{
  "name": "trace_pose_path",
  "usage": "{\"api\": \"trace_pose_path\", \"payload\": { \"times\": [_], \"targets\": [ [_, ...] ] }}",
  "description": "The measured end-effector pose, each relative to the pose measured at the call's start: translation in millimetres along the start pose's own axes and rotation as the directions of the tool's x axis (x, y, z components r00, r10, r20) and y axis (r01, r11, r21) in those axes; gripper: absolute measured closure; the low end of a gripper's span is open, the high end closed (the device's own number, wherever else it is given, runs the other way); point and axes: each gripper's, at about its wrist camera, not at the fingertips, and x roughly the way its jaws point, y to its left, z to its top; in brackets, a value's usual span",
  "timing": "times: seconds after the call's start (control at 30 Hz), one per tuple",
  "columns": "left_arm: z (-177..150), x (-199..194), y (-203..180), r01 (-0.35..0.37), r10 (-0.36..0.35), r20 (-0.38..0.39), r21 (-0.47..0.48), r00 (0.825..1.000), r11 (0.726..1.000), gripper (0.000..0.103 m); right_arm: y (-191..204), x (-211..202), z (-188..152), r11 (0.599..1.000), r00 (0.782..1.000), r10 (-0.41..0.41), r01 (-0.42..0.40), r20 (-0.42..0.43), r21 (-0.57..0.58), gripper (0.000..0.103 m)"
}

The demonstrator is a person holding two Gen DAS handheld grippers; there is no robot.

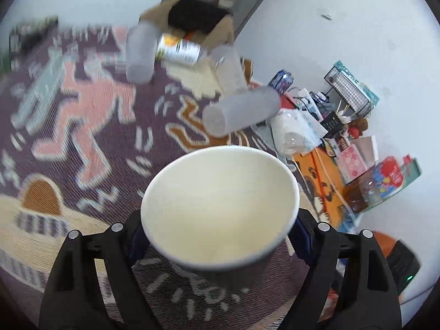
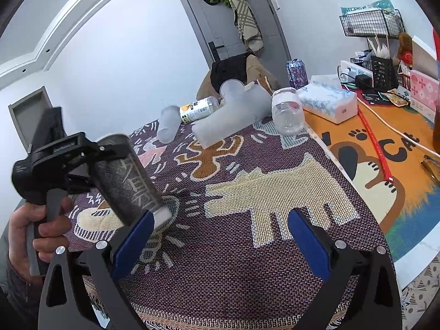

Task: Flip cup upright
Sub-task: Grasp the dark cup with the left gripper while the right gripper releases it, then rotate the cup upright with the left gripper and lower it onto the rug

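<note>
Paper cup [image 1: 220,214] clamped in left claw [image 1: 220,236], long axis tilted, mouth angled up-sideways above table [image 2: 247,275]. Right claw [image 2: 220,244] wide open, empty, just beside cup.

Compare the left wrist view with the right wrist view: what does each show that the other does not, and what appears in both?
Only the left wrist view looks into the cream interior of the paper cup, clamped in the left gripper.

Only the right wrist view shows the cup's dark patterned outside, the person's hand on the left gripper's handle, the open, empty right gripper, the grey door and an overturned glass.

Both show the patterned mat, frosted plastic cups lying on their sides, a fallen bottle, the purple can and the wire rack.
</note>
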Motion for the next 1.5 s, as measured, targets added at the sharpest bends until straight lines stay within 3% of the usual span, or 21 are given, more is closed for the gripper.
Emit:
{"api": "trace_pose_path", "payload": {
  "times": [0.17, 0.3, 0.47, 0.6, 0.7, 0.83, 0.93, 1.03, 1.1, 1.5],
  "targets": [
    [-2.7, -22.0, -23.8, -0.104, 0.090, 0.108, 0.135, 0.990, 0.985, 0.022, 1.5, -2.8, -0.6, 1.000, 1.000, -0.012, 0.012, 0.006, -0.007, 0.007],
    [-7.3, -28.9, -43.1, -0.181, 0.142, 0.175, 0.232, 0.974, 0.956, 0.022, 1.7, -2.9, -1.1, 1.000, 1.000, -0.017, 0.017, 0.006, -0.007, 0.007],
    [-14.7, -25.7, -58.6, -0.247, 0.188, 0.212, 0.303, 0.959, 0.920, 0.022, -1.1, -1.7, -2.3, 1.000, 1.000, -0.022, 0.022, 0.004, -0.003, 0.007],
    [-23.3, -18.8, -73.8, -0.325, 0.236, 0.266, 0.367, 0.935, 0.872, 0.022, -4.9, 0.3, -3.2, 1.000, 1.000, -0.024, 0.024, 0.001, 0.007, 0.007],
    [-25.9, -11.9, -75.8, -0.355, 0.255, 0.288, 0.380, 0.923, 0.854, 0.022, -5.9, 1.3, -4.7, 1.000, 1.000, -0.026, 0.026, -0.002, 0.005, 0.007],
    [-29.7, 2.1, -68.9, -0.353, 0.262, 0.272, 0.374, 0.926, 0.858, 0.021, -7.3, 2.7, -5.0, 1.000, 1.000, -0.030, 0.030, -0.005, 0.005, 0.007],
    [-31.9, 6.7, -65.0, -0.329, 0.257, 0.233, 0.368, 0.938, 0.870, 0.020, -7.7, 3.1, -4.8, 1.000, 1.000, -0.031, 0.031, -0.005, 0.006, 0.007],
    [-31.9, 4.2, -65.0, -0.317, 0.246, 0.232, 0.356, 0.941, 0.879, 0.008, -8.0, 3.3, -4.9, 1.000, 1.000, -0.028, 0.028, -0.006, 0.009, 0.007],
    [-32.0, -0.7, -64.3, -0.301, 0.229, 0.235, 0.347, 0.945, 0.888, 0.007, -6.9, 2.6, -5.1, 1.000, 1.000, -0.026, 0.026, -0.005, 0.005, 0.007],
    [-52.6, -23.1, -56.8, -0.273, 0.211, 0.214, 0.324, 0.954, 0.906, 0.006, 11.6, -18.8, 1.6, 1.000, 0.999, -0.011, 0.012, 0.041, -0.028, 0.007]
  ]
}}
